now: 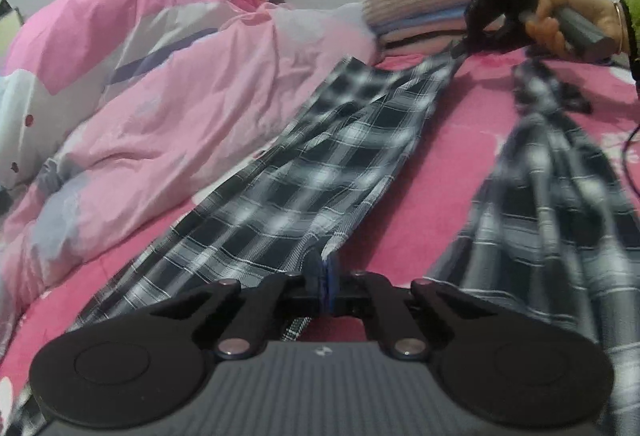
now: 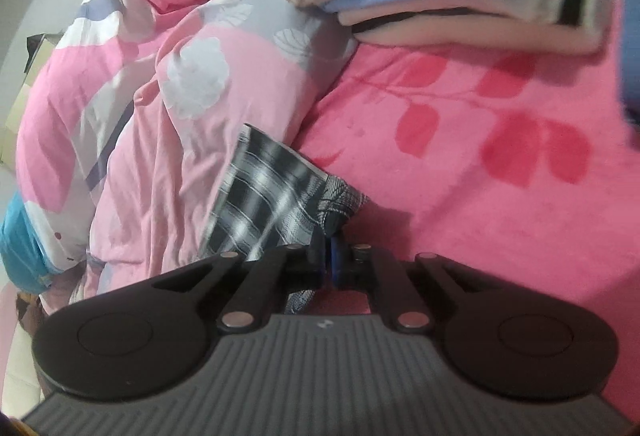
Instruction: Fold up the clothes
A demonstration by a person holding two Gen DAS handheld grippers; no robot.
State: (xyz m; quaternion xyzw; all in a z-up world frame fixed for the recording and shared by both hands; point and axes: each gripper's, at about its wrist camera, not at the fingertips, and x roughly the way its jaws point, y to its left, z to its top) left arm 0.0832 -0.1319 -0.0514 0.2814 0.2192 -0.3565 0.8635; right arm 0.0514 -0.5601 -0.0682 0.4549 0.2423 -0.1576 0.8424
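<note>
We stretch the checked garment (image 1: 304, 172) over the pink bed (image 1: 440, 140), left gripper (image 1: 326, 286) and right gripper (image 2: 327, 260) fingers pinched on opposite ends; next, we judge, bringing ends together.

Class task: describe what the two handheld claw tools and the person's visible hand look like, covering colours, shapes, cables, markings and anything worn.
Each claw, left claw and right claw, has black linkage arms with silver rivets, blue pads, round black discs and a ribbed grey body bearing a small white logo. In the left view, the right tool shows a green light and a trailing dark cable. The hand wears a thin bangle and a green sleeve.
</note>
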